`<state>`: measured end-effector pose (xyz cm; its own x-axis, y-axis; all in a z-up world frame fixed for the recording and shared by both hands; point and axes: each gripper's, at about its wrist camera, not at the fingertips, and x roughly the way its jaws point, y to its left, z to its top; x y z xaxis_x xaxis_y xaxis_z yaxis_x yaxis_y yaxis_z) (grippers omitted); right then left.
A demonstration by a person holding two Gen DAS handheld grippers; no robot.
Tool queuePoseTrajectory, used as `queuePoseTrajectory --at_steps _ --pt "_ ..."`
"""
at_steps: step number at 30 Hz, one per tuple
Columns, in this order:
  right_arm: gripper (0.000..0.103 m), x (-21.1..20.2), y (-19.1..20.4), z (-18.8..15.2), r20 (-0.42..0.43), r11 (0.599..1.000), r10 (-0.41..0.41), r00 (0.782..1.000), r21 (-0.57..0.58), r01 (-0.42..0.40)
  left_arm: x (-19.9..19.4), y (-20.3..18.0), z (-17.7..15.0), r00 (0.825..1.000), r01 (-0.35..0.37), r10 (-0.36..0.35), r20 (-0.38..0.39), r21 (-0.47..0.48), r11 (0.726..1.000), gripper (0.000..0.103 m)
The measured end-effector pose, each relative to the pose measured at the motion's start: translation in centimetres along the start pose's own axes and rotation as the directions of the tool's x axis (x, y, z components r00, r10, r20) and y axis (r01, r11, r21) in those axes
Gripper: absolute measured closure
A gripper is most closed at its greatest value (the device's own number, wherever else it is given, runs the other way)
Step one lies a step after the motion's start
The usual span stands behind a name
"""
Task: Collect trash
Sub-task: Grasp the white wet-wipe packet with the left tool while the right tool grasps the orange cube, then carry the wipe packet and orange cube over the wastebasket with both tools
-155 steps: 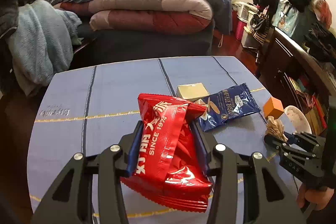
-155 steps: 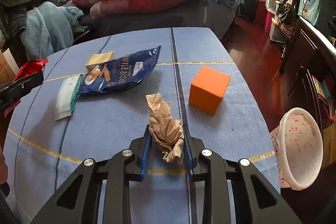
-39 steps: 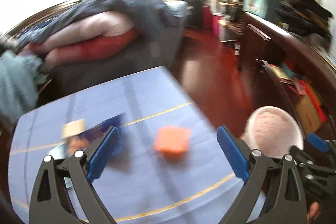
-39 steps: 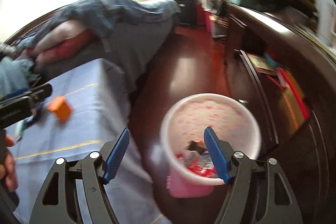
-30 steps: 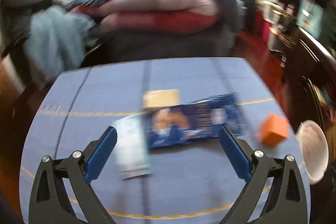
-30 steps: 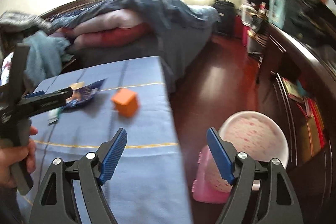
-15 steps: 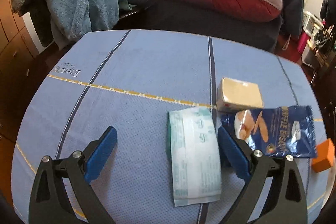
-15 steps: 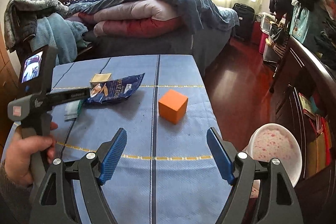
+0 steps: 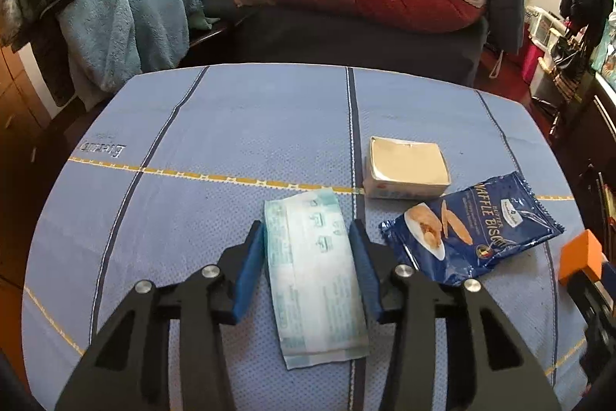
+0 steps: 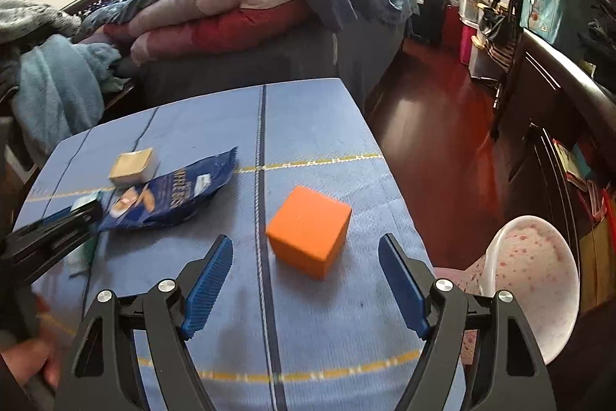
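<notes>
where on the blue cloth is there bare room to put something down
Bare: the far half of the blue tablecloth beyond the yellow stripe, and its left side. Crowded: the near right, where the pale wipe packet, cream box, blue biscuit wrapper and orange cube lie.

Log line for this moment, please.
left gripper: shut on pale green packet | right gripper: closing, nothing gripped, orange cube ahead

The left gripper [image 10: 57, 230] blurs across the pale green packet [image 10: 82, 249], hiding most; the pink bin [image 10: 539, 280] (rim only) hides its contents.
</notes>
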<state>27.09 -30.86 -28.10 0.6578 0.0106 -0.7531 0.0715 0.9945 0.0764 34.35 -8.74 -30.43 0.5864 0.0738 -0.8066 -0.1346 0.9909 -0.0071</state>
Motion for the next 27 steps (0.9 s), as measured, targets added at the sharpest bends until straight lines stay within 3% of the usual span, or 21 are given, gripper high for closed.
queuePoseTrajectory --at_steps 5,6,16,21,27 --pt "0.058 1.3 0.0 0.4 -0.021 1.000 0.003 1.000 0.025 -0.002 -0.4 1.4 -0.2 0.997 0.075 -0.075 -0.006 -0.036 0.997 0.059" --pt "0.060 1.4 0.0 0.4 -0.016 1.000 -0.005 1.000 0.027 0.006 -0.5 1.7 -0.2 0.996 0.085 -0.085 -0.007 -0.044 0.995 0.059" --pt "0.060 -1.5 0.6 -0.5 0.010 0.999 0.049 0.999 0.007 -0.049 -3.8 4.5 -0.6 0.984 0.176 -0.174 0.026 -0.086 0.981 0.059" --pt "0.060 -4.4 0.5 -1.7 0.036 0.997 0.080 0.996 0.005 -0.081 -6.9 4.3 -1.2 0.967 0.251 -0.247 0.067 -0.046 0.967 0.058" --pt "0.060 -6.9 -0.6 -2.8 0.055 0.994 0.101 0.993 0.024 -0.103 -11.1 1.5 -1.6 0.934 0.336 -0.339 0.110 0.042 0.941 0.058"
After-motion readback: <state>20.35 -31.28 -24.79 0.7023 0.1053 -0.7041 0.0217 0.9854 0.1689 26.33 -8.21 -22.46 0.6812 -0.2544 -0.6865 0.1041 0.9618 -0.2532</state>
